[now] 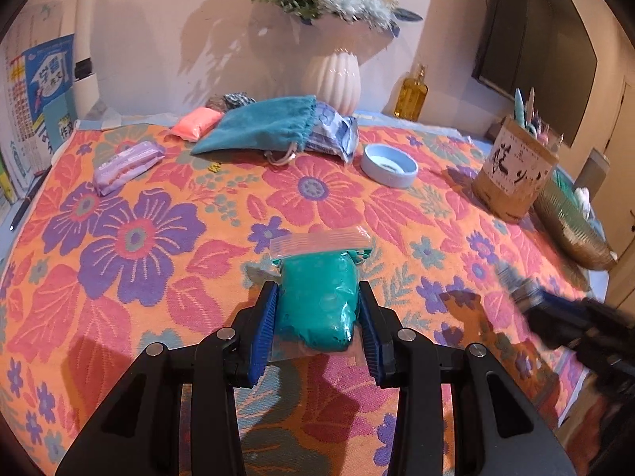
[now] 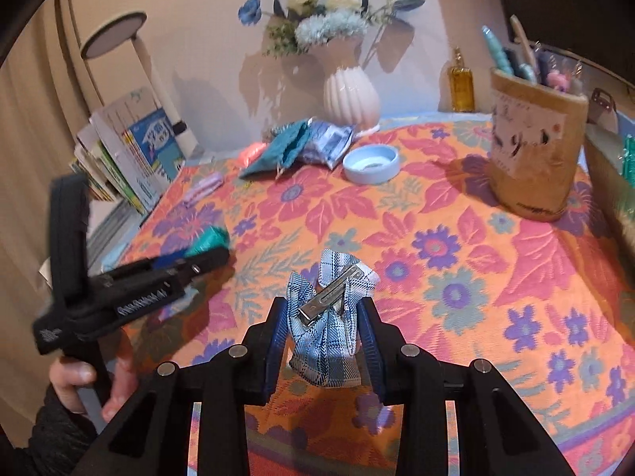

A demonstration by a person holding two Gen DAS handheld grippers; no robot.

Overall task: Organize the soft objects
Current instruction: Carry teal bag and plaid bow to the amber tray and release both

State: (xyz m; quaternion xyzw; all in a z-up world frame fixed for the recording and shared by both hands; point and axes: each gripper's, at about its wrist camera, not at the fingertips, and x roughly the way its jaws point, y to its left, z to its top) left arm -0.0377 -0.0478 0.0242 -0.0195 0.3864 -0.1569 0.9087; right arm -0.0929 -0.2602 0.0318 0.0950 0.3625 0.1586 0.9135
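My left gripper (image 1: 317, 297) is shut on a teal clay pack (image 1: 317, 301) in a clear zip bag, held over the floral tablecloth (image 1: 139, 238). My right gripper (image 2: 323, 313) is shut on a blue plaid fabric bow (image 2: 329, 337) with a metal clip, held above the cloth. The left gripper also shows at the left of the right wrist view (image 2: 198, 256), blurred. At the back lie a teal drawstring pouch (image 1: 258, 127), a pink clay pack (image 1: 196, 123), a purple pack (image 1: 127, 164) and a blue-white plastic pack (image 1: 333, 131).
A white vase (image 1: 333, 79) with flowers stands at the back. A light blue bowl (image 1: 389, 164), a brown pen holder (image 1: 516, 170), a gold basket (image 1: 567, 222) and an amber bottle (image 1: 412, 95) are to the right. Books (image 1: 35, 119) lean at the left edge.
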